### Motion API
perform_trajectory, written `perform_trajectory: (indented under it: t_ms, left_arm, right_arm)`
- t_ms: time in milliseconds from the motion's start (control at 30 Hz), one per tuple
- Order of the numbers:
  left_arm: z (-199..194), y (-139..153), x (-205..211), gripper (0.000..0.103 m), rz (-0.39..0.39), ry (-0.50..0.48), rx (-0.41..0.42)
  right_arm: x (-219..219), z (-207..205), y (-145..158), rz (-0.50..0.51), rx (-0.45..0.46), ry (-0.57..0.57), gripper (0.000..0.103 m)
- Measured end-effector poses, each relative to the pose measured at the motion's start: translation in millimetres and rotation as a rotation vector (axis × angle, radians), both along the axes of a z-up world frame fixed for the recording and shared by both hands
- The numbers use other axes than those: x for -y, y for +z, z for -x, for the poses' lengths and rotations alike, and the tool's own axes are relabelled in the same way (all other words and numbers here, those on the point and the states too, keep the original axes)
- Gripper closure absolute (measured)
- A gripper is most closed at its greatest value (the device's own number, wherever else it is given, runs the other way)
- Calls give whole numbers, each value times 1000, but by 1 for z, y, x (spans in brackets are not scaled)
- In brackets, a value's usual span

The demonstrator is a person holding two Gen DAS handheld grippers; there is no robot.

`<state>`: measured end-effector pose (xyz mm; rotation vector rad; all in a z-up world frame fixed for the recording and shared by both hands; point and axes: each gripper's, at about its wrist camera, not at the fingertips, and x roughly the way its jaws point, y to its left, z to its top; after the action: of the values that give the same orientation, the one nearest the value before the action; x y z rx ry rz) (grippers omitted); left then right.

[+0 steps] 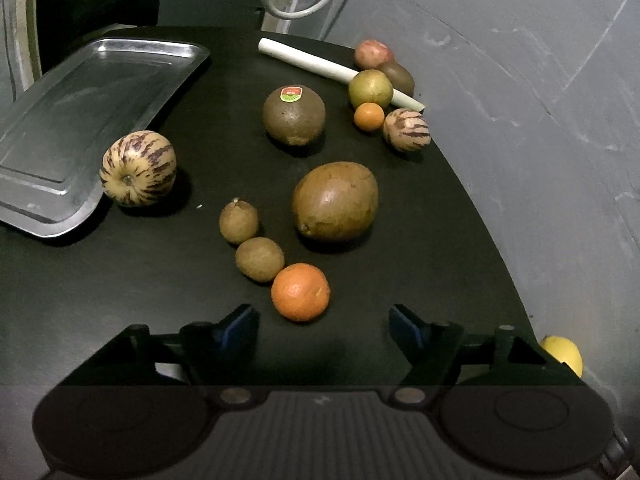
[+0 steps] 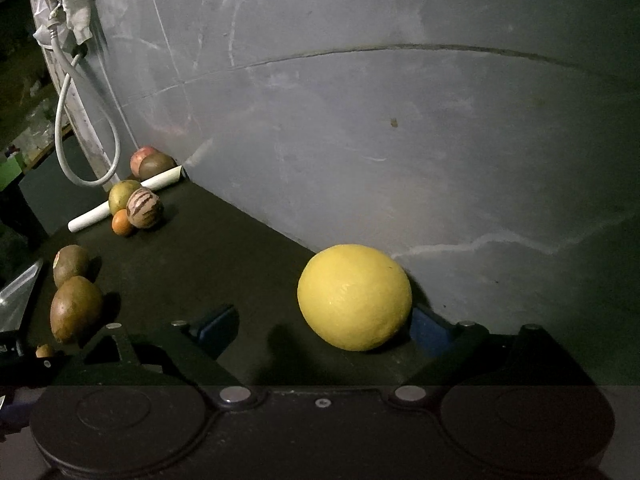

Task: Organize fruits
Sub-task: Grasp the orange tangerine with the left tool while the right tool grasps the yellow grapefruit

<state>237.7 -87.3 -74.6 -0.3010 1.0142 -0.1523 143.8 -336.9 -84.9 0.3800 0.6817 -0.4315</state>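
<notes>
Many fruits lie on a black table [image 1: 240, 140]. In the left wrist view my left gripper [image 1: 322, 326] is open, just behind an orange [image 1: 300, 292]. Beyond it lie two small brown fruits [image 1: 259, 259], a large brown fruit [image 1: 335, 201], a stickered brown fruit [image 1: 294, 115] and a striped melon [image 1: 138, 168] beside a metal tray [image 1: 72, 120]. In the right wrist view my right gripper [image 2: 324, 328] is open, with a big yellow citrus [image 2: 355, 297] between its fingers, close to the right one; touching cannot be told.
A far cluster holds a green fruit [image 1: 370, 88], a small orange [image 1: 369, 117], a small striped melon [image 1: 406, 129] and a white stalk [image 1: 320, 66]. A grey wall [image 2: 400, 120] runs along the table's right edge. A white cable [image 2: 64, 128] hangs at the back.
</notes>
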Motion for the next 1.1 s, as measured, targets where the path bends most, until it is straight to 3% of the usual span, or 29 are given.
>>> perform_trajectory:
  t_ms: [267, 667, 933, 1000, 1100]
  left_arm:
    - [-3, -4, 3, 33, -8, 41, 10]
    - [-6, -6, 3, 59, -3, 70, 16]
    - [-10, -5, 4, 60, 3, 102, 11]
    - [-11, -6, 4, 69, -7, 111, 10]
    - [-11, -7, 5, 72, -12, 112, 14]
  right_arm:
    - [2, -6, -2, -6, 9, -19, 14]
    - [0, -9, -4, 30, 8, -21, 29]
    - [2, -10, -6, 35, 6, -26, 37]
    - [0, -10, -7, 39, 5, -26, 38]
    - [0, -10, -8, 36, 7, -23, 38]
